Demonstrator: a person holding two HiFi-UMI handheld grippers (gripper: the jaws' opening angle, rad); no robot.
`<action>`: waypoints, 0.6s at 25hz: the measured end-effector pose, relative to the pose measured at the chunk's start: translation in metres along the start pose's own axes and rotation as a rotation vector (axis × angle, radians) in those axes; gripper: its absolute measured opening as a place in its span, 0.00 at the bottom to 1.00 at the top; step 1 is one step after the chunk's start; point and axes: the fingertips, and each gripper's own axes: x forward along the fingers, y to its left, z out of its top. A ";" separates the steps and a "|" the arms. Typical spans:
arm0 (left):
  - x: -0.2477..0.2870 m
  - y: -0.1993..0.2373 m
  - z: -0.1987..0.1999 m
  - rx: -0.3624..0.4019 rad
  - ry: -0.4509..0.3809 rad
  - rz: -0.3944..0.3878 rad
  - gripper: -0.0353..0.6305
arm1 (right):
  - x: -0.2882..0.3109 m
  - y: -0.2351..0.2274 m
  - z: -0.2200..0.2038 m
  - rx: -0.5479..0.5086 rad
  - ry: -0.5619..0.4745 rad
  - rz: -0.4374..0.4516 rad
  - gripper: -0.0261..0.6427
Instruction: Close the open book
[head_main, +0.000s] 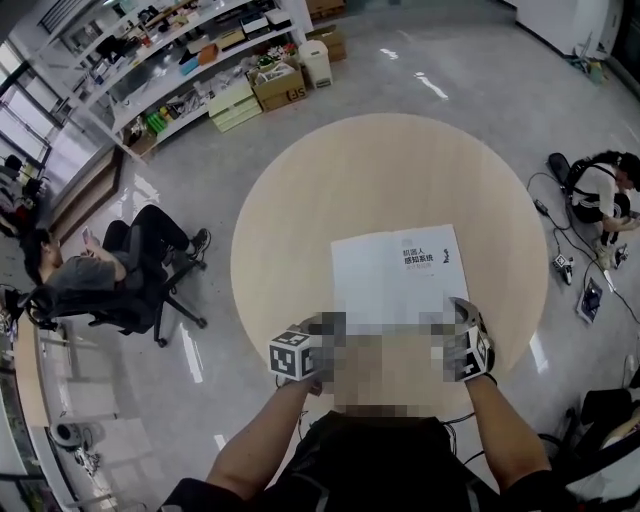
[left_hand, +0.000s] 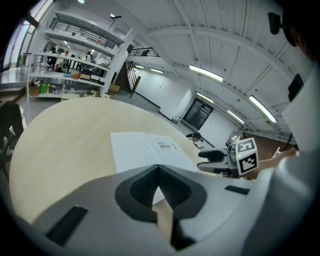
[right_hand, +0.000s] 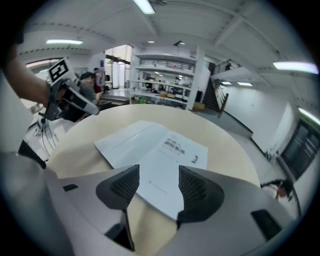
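I hold my left gripper (head_main: 326, 323) and my right gripper (head_main: 457, 306) side by side at the 6 o'clock rim of the round, pale surface (head_main: 290, 200). Both point toward 12 o'clock and tilt down.

The book (head_main: 398, 278) lies flat on the surface right ahead of me, at 12 o'clock from my hands. It is white, with a few lines of dark print on its right half. A crease runs down its middle in both gripper views, so it still lies open. Its far edge is near the middle of the surface. Its near edge comes up to my two grippers, the left by the near left corner and the right by the near right corner.

My left jaws are pressed together tip to tip, with nothing between them. From them the book spreads from 12 toward 1 o'clock, and its near edge runs in under the tips. I cannot tell whether they touch the paper.

My right jaws stand wide apart. Looking along them, the near corner of the book shows in the gap, with the printed page running toward 12 o'clock and the blank half toward 10 o'clock. Neither pad presses on the paper.

Beyond the surface, a person sits in a swivel chair (head_main: 110, 285) at 9 o'clock. Shelves (head_main: 190, 60) stand at 11 o'clock.
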 end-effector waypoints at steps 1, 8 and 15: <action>-0.004 0.003 0.001 -0.007 -0.010 0.007 0.04 | 0.003 0.015 0.016 -0.084 -0.017 0.023 0.38; -0.040 0.039 -0.020 -0.111 -0.073 0.097 0.04 | 0.043 0.142 0.064 -0.578 -0.038 0.246 0.38; -0.057 0.054 -0.042 -0.168 -0.069 0.119 0.04 | 0.075 0.189 0.043 -0.852 0.054 0.287 0.38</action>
